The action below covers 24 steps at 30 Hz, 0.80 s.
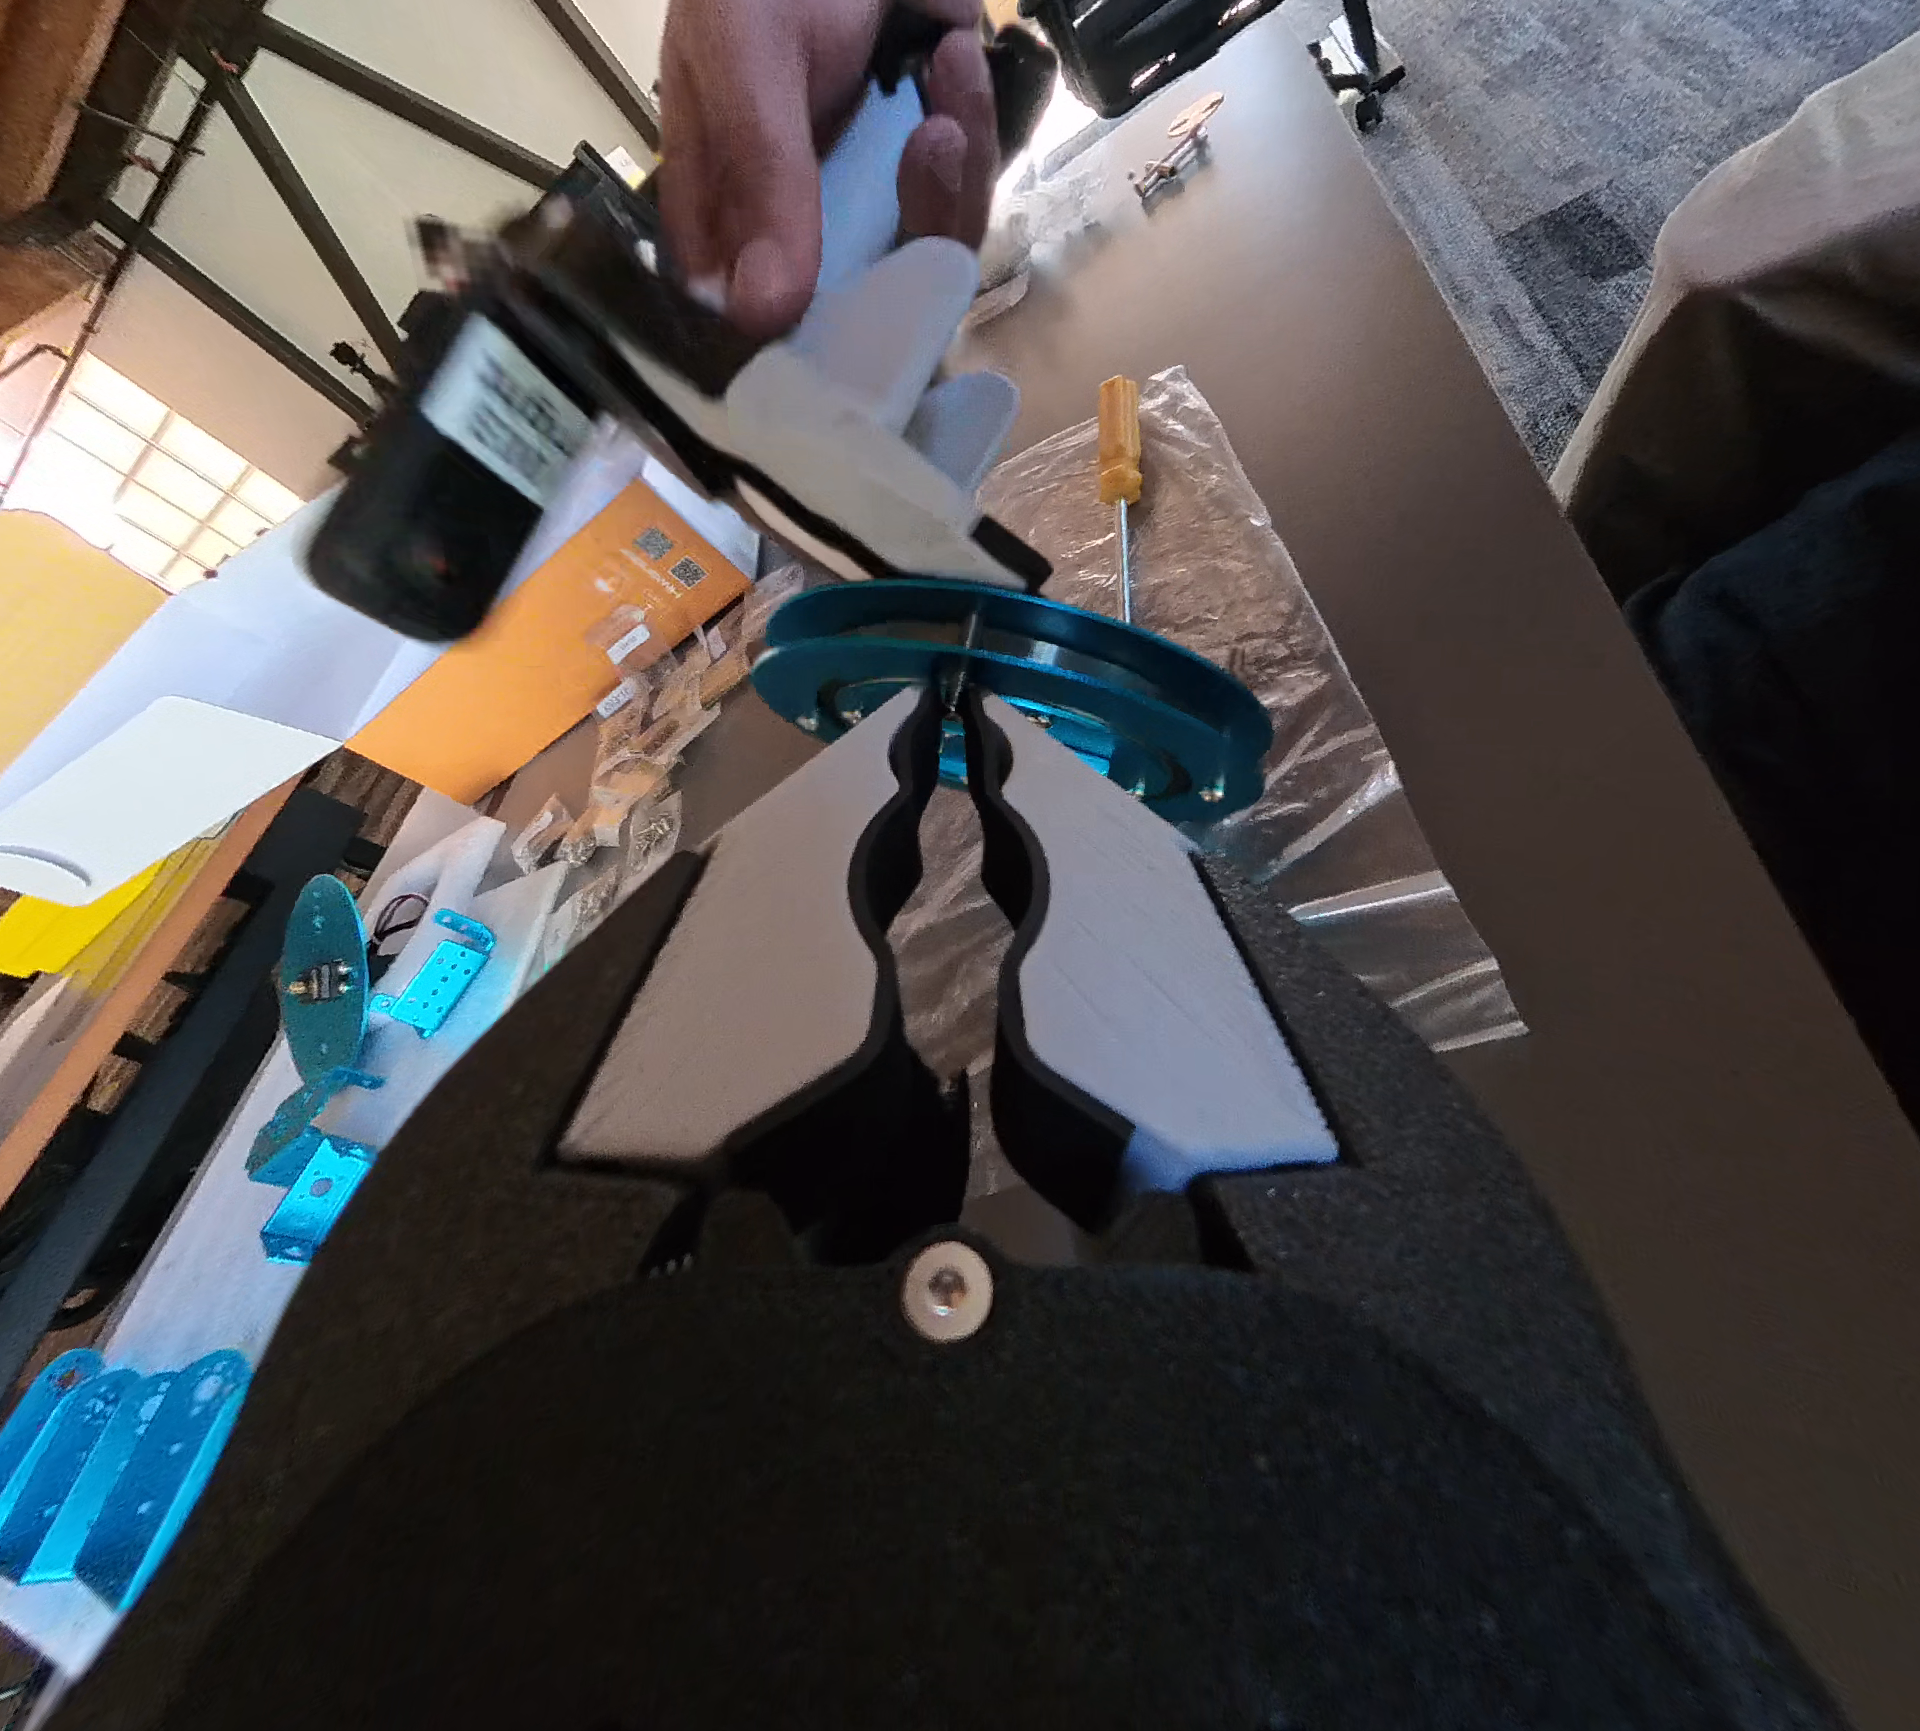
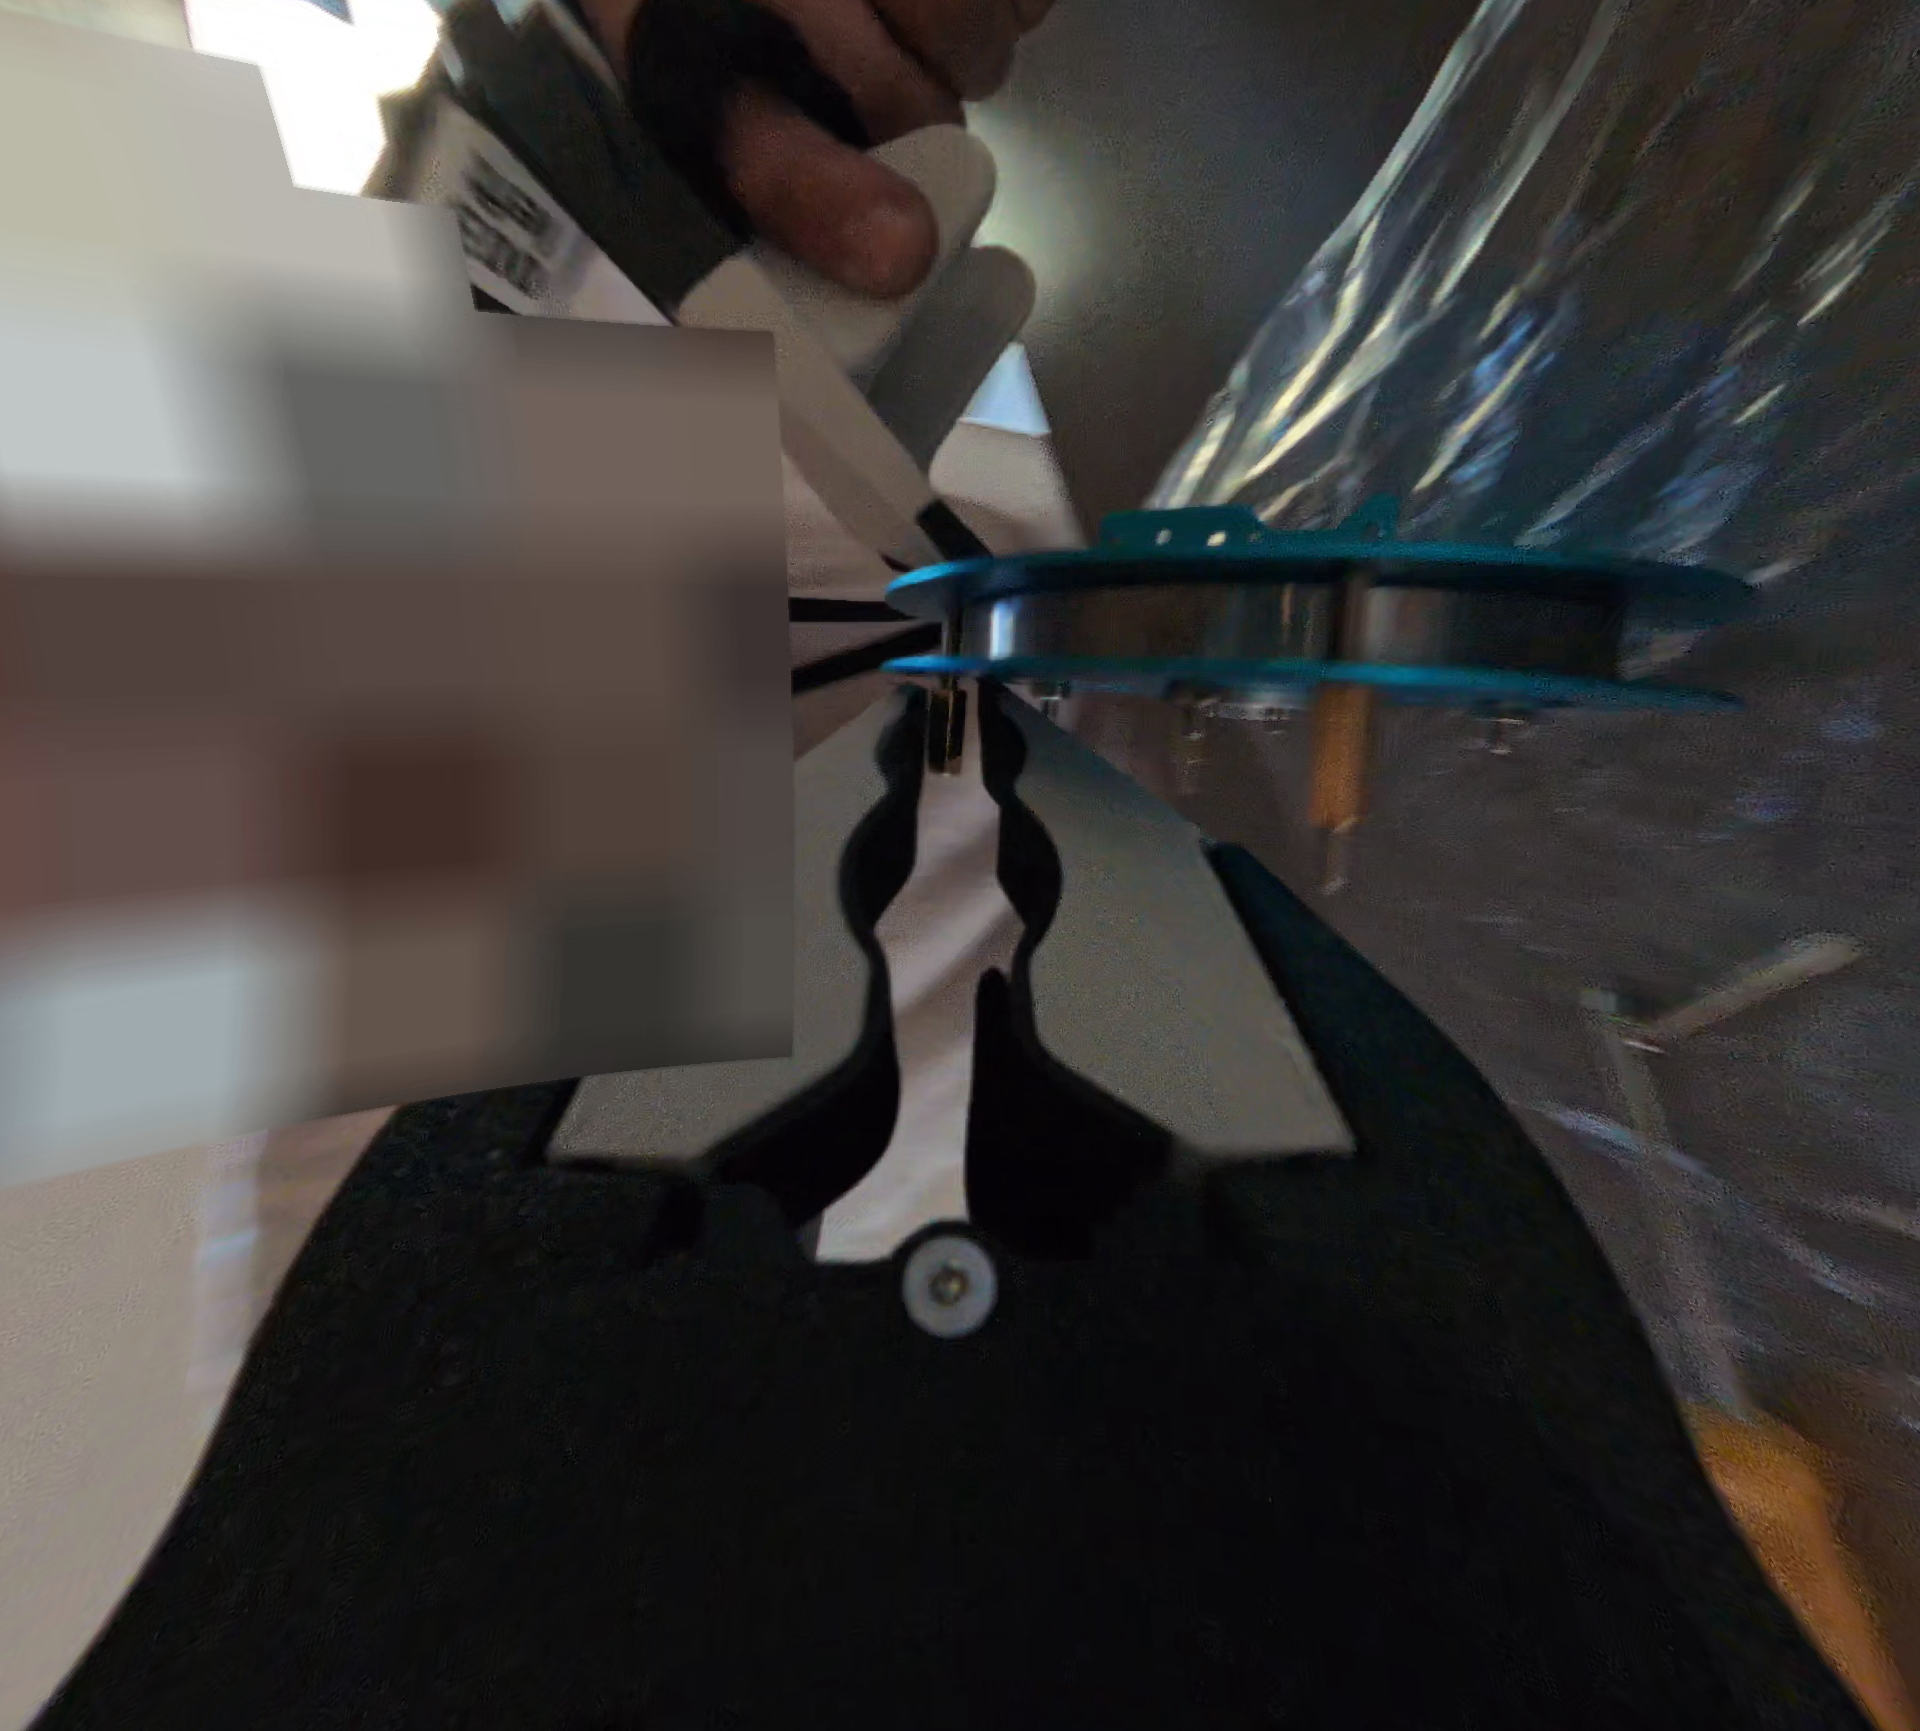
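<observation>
Above the brown bench (image 1: 1455, 434), over a clear plastic bag (image 1: 1247, 538), hangs a teal round metal turntable of two flat discs (image 1: 1039, 705) with a silver ring between; its flat faces lie level. The left gripper (image 1: 954, 694) pinches a thin pin at its rim. The right gripper (image 2: 951, 725) is clamped on a small brass piece (image 2: 948, 731) under the lower disc. An orange-handled screwdriver (image 1: 1120, 445) lies on the bag, along the bench's long edge.

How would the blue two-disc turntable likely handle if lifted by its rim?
The blue turntable looks like rigid metal, so it probably won't flex. The steel ring between its discs suggests weight for its size, and the discs may swivel. Set on edge, it could roll.
</observation>
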### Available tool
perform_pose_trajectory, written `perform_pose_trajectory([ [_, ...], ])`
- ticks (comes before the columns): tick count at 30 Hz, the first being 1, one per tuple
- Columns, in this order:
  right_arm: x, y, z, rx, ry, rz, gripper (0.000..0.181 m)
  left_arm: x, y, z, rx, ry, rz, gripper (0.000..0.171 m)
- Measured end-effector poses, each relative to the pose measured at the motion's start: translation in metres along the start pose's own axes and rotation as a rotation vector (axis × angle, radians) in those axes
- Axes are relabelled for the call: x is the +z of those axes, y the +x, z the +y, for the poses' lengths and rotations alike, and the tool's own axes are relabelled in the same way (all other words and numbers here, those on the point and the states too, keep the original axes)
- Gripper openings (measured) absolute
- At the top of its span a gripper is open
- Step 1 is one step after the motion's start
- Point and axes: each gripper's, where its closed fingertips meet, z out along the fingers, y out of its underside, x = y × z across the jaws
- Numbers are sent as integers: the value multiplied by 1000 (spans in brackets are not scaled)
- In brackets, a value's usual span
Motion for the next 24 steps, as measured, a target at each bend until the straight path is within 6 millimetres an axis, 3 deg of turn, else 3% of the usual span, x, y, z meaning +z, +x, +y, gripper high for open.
perform_pose_trajectory([
  [1, -3, 2, -1, -113, 1, 134, 15, 0, -2, 1, -3, -3, -5, 3],
  [4, -13, 8, -6, -394, -20, 470, 5, -1, -4, 2, -12, -5, -9, 3],
  [7, -11, 9, -3, -465, -93, 584, 4, -1, -1, 0, 4, -3, -3, 3],
  [9, -6, 5, 4, -230, -95, 391, 2, -1, 3, -2, 14, 3, 2, 3],
  [12, -6, -4, -4, 228, 41, -153, 4, 0, -5, 2, 27, -22, -40, 3],
  [14, -3, -7, -3, 316, 63, -333, 5, -1, -4, 2, 20, -12, -28, 3],
  [17, 0, -4, -1, 53, 104, -103, 6, 0, -4, 2, 28, -14, -23, 4],
  [18, -4, -2, -4, -65, 135, 23, 6, 1, -4, 2, 14, -12, -18, 4],
  [22, -21, -10, -8, -467, 296, 443, 39, 0, -13, 9, -93, -23, 26, 4],
  [24, -33, -7, -1, -651, 404, 667, 35, 0, -19, 13, -183, -22, 51, 4],
])
